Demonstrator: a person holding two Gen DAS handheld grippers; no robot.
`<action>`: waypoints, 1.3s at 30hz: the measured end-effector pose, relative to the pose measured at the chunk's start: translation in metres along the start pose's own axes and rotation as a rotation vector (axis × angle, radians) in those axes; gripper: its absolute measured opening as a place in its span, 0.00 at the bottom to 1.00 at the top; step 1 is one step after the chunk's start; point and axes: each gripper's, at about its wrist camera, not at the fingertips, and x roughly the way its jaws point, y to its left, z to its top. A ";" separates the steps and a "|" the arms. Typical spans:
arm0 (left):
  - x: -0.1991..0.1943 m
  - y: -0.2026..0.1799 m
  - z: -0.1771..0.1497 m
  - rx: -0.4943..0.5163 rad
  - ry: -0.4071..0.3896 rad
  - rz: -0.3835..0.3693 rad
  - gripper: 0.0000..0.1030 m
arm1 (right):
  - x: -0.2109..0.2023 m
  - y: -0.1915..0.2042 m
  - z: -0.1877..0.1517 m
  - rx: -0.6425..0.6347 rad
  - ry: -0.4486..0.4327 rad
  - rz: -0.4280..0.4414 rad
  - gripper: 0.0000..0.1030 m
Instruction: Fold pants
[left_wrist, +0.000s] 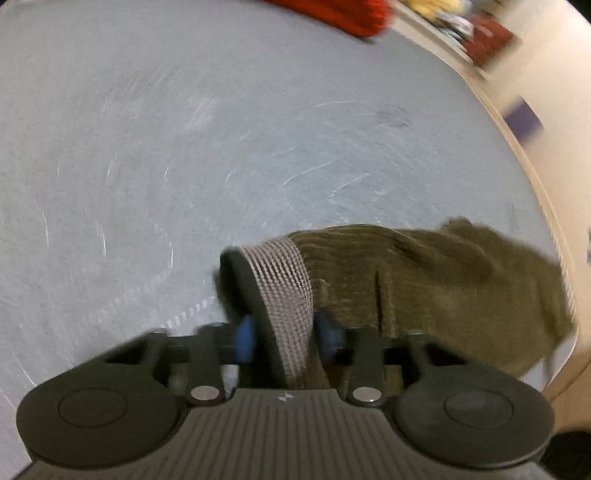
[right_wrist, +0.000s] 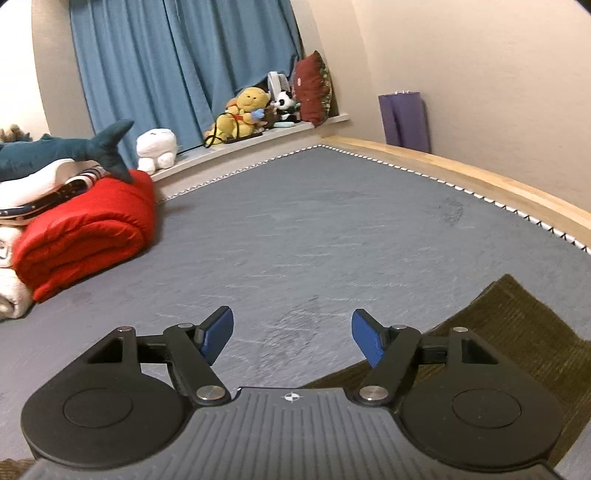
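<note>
Olive-green corduroy pants (left_wrist: 424, 280) with a grey ribbed waistband (left_wrist: 288, 291) lie on the grey mattress (left_wrist: 221, 147). My left gripper (left_wrist: 286, 334) is shut on the waistband; the fabric bunches to the right behind it, and the view is blurred. In the right wrist view my right gripper (right_wrist: 291, 339) is open and empty, held above the mattress (right_wrist: 295, 229). A flat part of the pants (right_wrist: 517, 332) lies under and to the right of its right finger.
A folded red blanket (right_wrist: 85, 236) and white bedding with a plush shark (right_wrist: 66, 151) sit at the left. Stuffed toys (right_wrist: 247, 110) line the ledge under blue curtains (right_wrist: 177, 55). A wooden bed frame (right_wrist: 461, 170) runs along the right, with a purple mat (right_wrist: 404, 118) against the wall.
</note>
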 end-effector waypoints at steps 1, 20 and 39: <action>-0.018 -0.003 0.003 0.013 -0.057 -0.033 0.24 | -0.002 -0.002 0.001 0.015 0.001 -0.005 0.71; -0.020 -0.086 -0.034 0.522 -0.015 0.053 0.54 | -0.066 -0.171 -0.027 0.412 -0.070 -0.294 0.71; -0.008 -0.183 -0.013 0.558 -0.177 0.156 0.69 | -0.035 -0.316 -0.106 0.771 0.007 -0.233 0.57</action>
